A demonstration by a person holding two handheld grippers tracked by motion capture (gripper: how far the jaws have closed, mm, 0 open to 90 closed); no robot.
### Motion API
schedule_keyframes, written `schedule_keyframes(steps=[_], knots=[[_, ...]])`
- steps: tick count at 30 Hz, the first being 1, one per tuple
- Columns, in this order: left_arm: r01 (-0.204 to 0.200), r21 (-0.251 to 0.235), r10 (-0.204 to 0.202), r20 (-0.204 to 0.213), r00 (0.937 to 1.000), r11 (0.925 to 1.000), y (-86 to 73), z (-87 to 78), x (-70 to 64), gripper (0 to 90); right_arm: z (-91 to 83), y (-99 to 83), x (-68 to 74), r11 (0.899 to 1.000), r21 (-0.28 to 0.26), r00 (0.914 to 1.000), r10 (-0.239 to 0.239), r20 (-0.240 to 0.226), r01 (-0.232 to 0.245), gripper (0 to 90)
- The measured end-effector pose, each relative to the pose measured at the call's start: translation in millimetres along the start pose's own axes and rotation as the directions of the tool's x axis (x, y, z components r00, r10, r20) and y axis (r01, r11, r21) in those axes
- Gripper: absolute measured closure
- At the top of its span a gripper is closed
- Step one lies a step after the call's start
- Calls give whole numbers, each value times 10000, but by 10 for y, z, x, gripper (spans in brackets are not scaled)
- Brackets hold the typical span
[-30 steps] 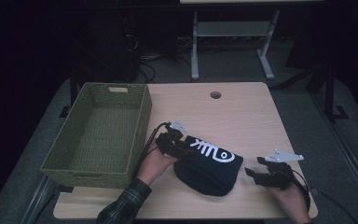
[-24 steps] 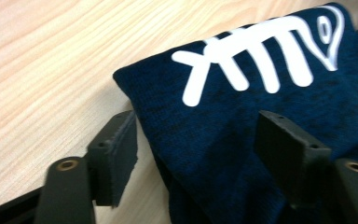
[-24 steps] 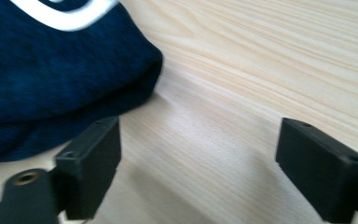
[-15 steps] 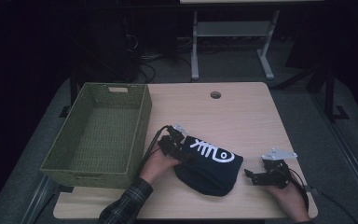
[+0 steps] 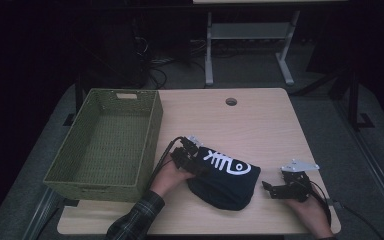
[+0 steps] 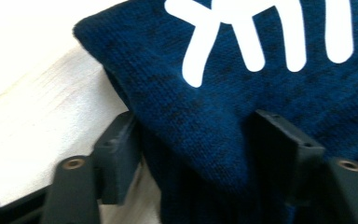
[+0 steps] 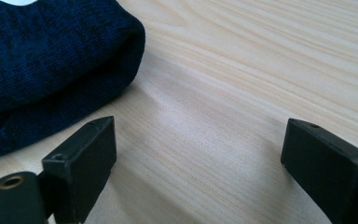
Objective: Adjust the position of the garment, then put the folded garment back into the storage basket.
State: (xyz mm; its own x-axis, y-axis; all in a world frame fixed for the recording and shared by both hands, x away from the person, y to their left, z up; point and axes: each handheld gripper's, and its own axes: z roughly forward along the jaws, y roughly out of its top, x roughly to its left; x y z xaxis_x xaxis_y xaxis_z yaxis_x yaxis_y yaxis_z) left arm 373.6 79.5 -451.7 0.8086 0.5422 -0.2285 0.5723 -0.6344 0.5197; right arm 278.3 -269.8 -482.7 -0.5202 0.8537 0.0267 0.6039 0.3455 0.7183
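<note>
Garment: a folded dark navy knitted garment with a white printed design (image 5: 224,177) lies on the light wooden table (image 5: 260,125), near the front edge, between the 2 grippers and just right of the basket.
Left gripper: the left gripper (image 5: 192,161) is at the garment's left end; in the left gripper view its 2 black jaws stand on either side of a bulge of navy knit (image 6: 214,116), apparently pinching the fold's edge, with thick cloth bunched between them.
Right gripper: the right gripper (image 5: 275,189) rests low by the garment's right end, not touching it; in the right gripper view its jaws are spread wide over bare wood, the cloth (image 7: 51,60) just ahead and to one side.
Basket: an empty green woven rectangular basket (image 5: 152,125) sits at the table's left, the likely place for the garment.
Risk 1: only 1 end is held, so a lift may let the fold open and the far end drag.
Risk 2: the left grip takes a thick rounded edge; knit could slide out.
Risk 3: a sagging garment could catch the basket's near wall and hang over it.
Risk 4: the right jaws, closing low, may scrape wood instead of taking cloth.
</note>
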Motion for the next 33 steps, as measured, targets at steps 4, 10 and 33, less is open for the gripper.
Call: schedule_keyframes(steps=[4,10,33], knots=[[83,18,-83,247,9997,10000,-2,-7,19,460,1,0,1,10000,-8,10000,15,3,-15,99],[33,134,-38,365,9993,9999,13,1,17,603,0,0,1,10000,-2,10000,17,3,-17,99],[492,46,-494,608,9969,9988,148,-180,-64,751,-1,0,2,10000,32,10000,40,-8,-40,99]])
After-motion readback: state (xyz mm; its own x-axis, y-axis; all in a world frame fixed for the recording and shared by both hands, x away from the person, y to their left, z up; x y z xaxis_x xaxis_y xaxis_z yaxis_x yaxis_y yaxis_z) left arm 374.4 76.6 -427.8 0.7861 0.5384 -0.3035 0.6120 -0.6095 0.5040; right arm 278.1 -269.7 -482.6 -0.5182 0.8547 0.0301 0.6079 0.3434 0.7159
